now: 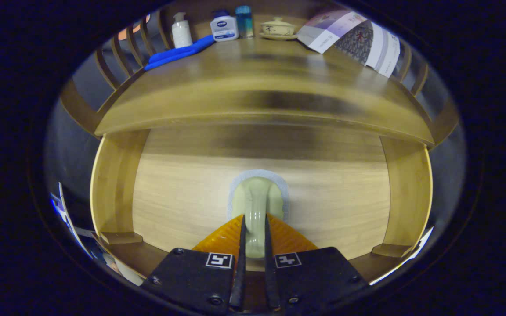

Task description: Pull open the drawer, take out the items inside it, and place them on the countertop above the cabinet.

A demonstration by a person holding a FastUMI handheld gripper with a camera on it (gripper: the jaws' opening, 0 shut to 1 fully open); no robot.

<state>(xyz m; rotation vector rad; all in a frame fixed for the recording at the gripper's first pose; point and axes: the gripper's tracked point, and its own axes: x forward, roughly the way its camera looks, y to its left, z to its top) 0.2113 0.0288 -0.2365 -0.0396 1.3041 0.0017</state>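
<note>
A pale green handle [256,206] sticks out from the light wooden drawer front [182,193] of a small cabinet. My gripper [255,226] is shut on the handle, one finger pressed on each side of its stem. The drawer front sits between the cabinet's two side posts, under the overhanging wooden countertop [253,87]. The inside of the drawer is hidden.
On the countertop stand a white pump bottle [181,30], a white-and-blue bottle [224,26], a teal container [244,21] and a lidded ceramic bowl [277,27]. A blue cloth [178,53] lies at the left, printed paper [354,37] at the right. A slatted rail rims it.
</note>
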